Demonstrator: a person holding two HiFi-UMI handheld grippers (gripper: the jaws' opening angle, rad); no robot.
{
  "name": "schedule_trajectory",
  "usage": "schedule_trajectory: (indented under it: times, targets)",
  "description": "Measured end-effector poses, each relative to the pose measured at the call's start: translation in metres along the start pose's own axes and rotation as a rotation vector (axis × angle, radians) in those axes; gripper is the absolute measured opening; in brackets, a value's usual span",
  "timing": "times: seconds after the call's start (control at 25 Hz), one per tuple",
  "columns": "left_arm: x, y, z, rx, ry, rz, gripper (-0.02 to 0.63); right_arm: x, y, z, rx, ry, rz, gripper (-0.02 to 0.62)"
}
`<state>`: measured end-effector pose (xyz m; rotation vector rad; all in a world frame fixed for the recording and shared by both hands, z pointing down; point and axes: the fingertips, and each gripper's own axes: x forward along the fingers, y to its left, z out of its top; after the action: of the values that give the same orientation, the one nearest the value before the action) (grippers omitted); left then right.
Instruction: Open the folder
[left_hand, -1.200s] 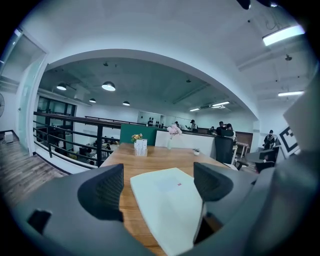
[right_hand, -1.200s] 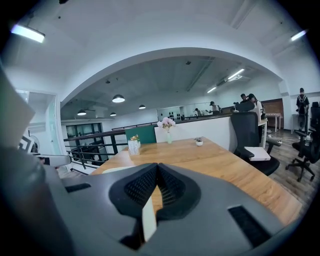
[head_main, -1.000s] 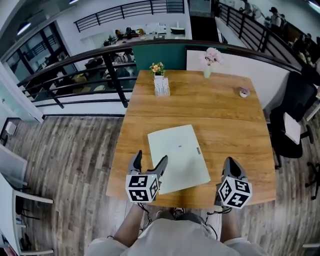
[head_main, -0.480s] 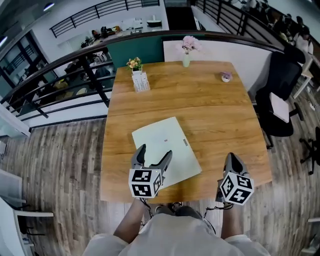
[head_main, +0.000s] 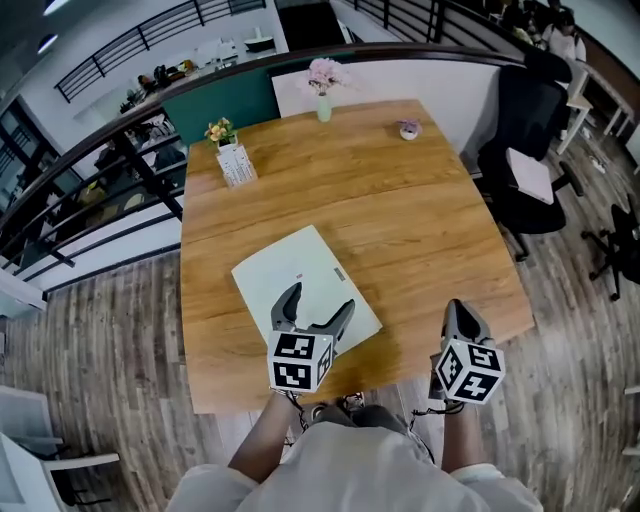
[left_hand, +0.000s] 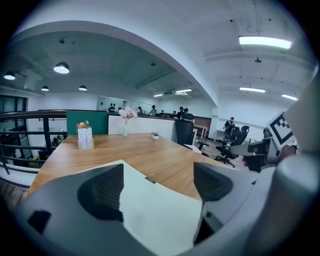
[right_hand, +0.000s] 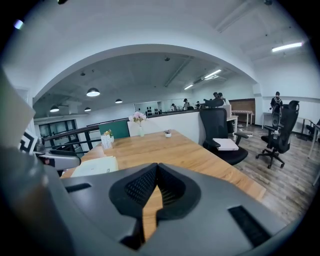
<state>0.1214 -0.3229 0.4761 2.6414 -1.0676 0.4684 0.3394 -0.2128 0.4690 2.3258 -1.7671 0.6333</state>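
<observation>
Nearest, at the table's near edge: L gripper (head_main: 320, 300) w/ jaws spread wide, nothing clamped. In the left gripper view the pale green folder (head_main: 295, 275) lies flat below and between the two pads; no contact visible. Vs 1 s ago the L gripper has moved fwd and inward. Then it sat at the folder's near-left corner; now its jaws hang over the folder's near edge.

R gripper (head_main: 455, 312) is at the near-right edge of the wooden table (head_main: 400, 220), well apart from the folder, jaws pressed together on nothing. Same spot and state as before.

Folder is closed, flat on the near-left part of the table, w/ a small tab near its right edge. It hasn't shifted on the table, though the head cam has swung, so the table looks turned.

Farther back: card holder w/ small flowers (head_main: 236, 160) at far left, vase of pink flowers (head_main: 322, 85) at the far edge, small round object (head_main: 409, 129) far right. Black chair (head_main: 530, 150) stands beside the table's right side.
</observation>
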Motion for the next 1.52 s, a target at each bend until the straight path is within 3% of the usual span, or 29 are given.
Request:
schedule_trajectory:
  times: [0.56, 0.88, 1.16, 1.52]
  targets:
    - [0.014, -0.052, -0.059, 0.205, 0.258, -0.159, 0.443, -0.004, -0.01, -0.041, 0.069, 0.067, -0.006, 0.002]
    - [0.022, -0.075, -0.091, 0.467, 0.381, -0.197, 0.443, -0.012, -0.017, -0.075, 0.111, 0.107, -0.032, 0.002]
    - [0.036, -0.077, -0.11, 0.635, 0.452, -0.163, 0.443, -0.027, -0.03, -0.097, 0.148, 0.129, -0.079, 0.002]
    - [0.048, -0.075, -0.124, 0.724, 0.521, -0.122, 0.417, -0.044, -0.045, -0.116, 0.19, 0.141, -0.139, 0.002]
